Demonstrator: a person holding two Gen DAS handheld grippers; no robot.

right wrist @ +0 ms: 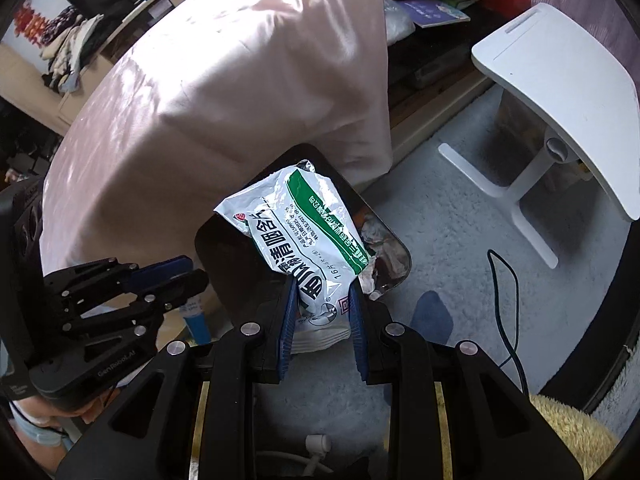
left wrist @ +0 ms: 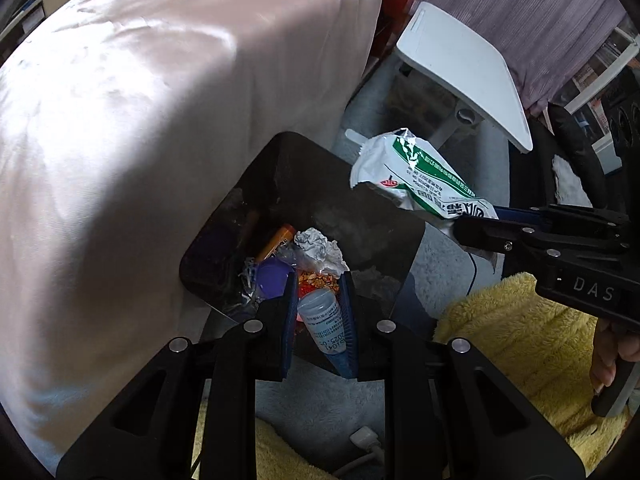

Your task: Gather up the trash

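Clamped between the left gripper's (left wrist: 318,312) fingers, a small plastic vial (left wrist: 325,320) hangs at lower centre over the black trash bin (left wrist: 320,184), while the right gripper (right wrist: 323,312) pinches a green-and-white pouch (right wrist: 304,232) above it, both apparently poised for dropping.

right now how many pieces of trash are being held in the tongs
2. A small labelled tube is clamped in the left tongs over the black bin; a green and white packet is clamped in the right tongs above it. More trash lies inside the bin.
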